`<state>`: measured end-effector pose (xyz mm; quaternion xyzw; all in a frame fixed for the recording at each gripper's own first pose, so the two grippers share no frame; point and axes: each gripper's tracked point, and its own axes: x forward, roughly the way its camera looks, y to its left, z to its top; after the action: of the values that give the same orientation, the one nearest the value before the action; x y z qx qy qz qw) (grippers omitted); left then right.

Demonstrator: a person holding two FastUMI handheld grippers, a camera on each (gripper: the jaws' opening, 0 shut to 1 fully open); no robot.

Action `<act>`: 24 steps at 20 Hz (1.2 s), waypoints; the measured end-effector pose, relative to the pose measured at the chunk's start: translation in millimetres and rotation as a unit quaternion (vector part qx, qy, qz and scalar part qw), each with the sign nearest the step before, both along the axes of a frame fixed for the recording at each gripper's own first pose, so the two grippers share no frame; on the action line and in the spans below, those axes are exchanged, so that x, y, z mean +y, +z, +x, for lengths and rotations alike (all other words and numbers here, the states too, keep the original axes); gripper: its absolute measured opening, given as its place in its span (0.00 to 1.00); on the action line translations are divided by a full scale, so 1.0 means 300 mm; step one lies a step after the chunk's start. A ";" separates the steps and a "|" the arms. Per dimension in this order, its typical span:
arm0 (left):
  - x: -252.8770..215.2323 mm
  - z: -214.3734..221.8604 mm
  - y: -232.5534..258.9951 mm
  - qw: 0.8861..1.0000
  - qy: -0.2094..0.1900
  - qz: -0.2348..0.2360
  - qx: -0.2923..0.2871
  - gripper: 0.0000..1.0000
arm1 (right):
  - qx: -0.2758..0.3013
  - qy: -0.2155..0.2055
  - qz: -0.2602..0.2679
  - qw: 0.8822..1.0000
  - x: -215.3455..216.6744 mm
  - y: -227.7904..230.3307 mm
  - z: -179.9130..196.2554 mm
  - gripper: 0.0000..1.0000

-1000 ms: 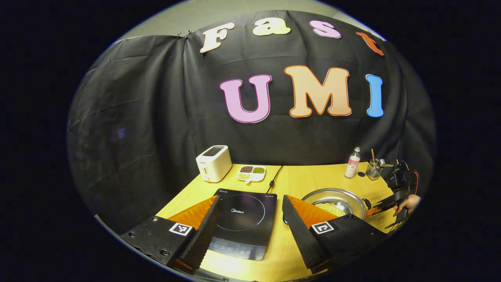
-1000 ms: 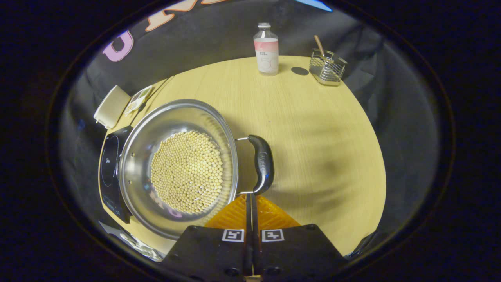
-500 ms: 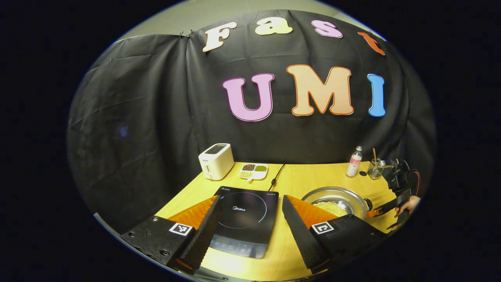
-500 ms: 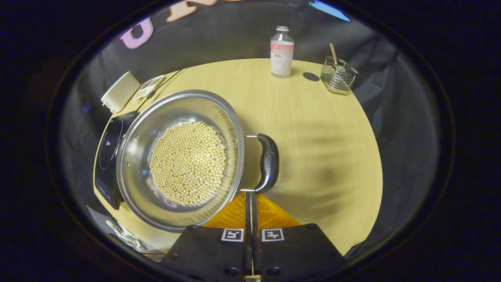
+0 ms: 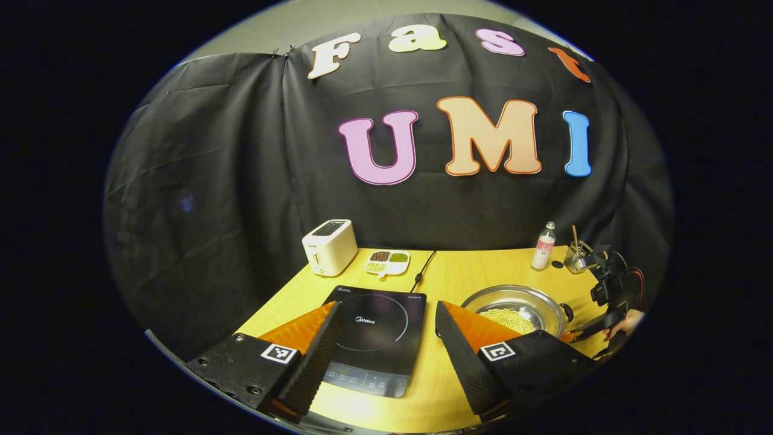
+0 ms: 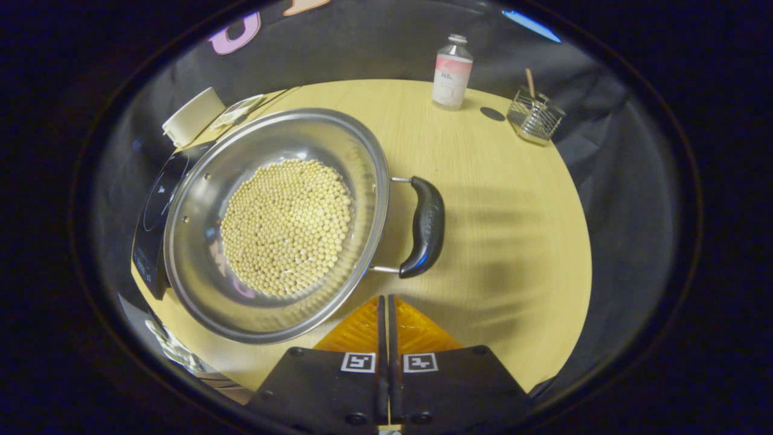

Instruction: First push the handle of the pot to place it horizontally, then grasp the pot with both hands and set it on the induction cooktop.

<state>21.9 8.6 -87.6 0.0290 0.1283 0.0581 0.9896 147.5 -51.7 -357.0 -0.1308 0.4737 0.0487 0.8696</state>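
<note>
The pot (image 6: 275, 223) of beans is being seen just ahead and left of the right gripper (image 6: 386, 302), whose fingers are being kept pressed together on nothing, short of the handle (image 6: 426, 226). The cooktop (image 6: 151, 205) is being partly hidden behind the pot. The left gripper (image 5: 383, 338) is being held wide open, empty, above the cooktop's near edge.

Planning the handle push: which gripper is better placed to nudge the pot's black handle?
Right. The right gripper, fingers closed together, sits just short of the handle of the pot. The left gripper hangs open over the induction cooktop.
</note>
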 end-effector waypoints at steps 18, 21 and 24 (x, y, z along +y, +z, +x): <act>-0.110 0.284 -0.330 0.992 -0.077 0.003 0.105 0.95 | -0.015 -0.057 0.139 0.989 -0.092 0.278 -0.030 1.00; -0.145 0.340 -0.378 0.987 -0.096 -0.005 0.126 0.95 | -0.019 -0.060 0.160 0.985 -0.066 0.309 0.042 0.93; -0.180 0.392 -0.428 0.983 -0.114 -0.021 0.142 0.95 | 0.001 -0.074 0.183 0.980 -0.037 0.281 0.106 0.93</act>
<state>139.5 -45.5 -216.1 0.0302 0.2649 -0.0622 0.9618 179.5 -63.0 -272.8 0.0663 0.4656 0.0700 0.8797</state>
